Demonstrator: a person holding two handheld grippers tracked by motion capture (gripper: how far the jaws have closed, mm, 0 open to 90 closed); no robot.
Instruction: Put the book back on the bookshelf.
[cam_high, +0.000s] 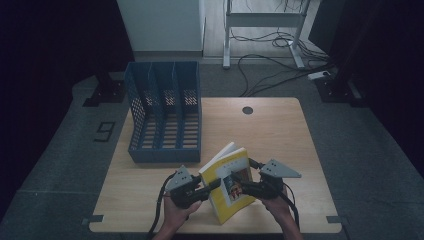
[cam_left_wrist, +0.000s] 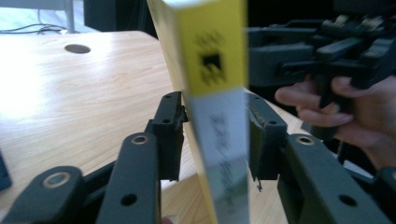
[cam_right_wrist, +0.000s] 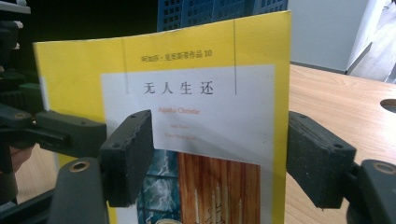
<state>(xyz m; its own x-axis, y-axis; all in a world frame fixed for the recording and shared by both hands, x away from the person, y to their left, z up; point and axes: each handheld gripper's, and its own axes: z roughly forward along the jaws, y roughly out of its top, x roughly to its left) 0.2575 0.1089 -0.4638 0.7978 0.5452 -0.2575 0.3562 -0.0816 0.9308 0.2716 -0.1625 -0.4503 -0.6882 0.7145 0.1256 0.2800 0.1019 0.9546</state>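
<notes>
A yellow paperback book (cam_high: 231, 186) stands tilted on its lower edge near the front of the wooden table (cam_high: 280, 130). My left gripper (cam_high: 216, 184) reaches in from the left. In its own view the book's spine (cam_left_wrist: 215, 70) sits between the pads of my left gripper (cam_left_wrist: 215, 135). The left pad is against the spine and a thin dark gap shows at the right pad. My right gripper (cam_high: 236, 181) comes from the right. Its own view faces the front cover (cam_right_wrist: 196, 93), where my right gripper (cam_right_wrist: 219, 156) stands wide open. One pad is in front of the cover and the other beside its edge.
A blue three-slot file rack (cam_high: 165, 115) stands at the table's back left, its top also behind the book (cam_right_wrist: 210, 9). A round cable hole (cam_high: 247, 110) lies at the back centre. Cables and a desk frame are on the floor beyond.
</notes>
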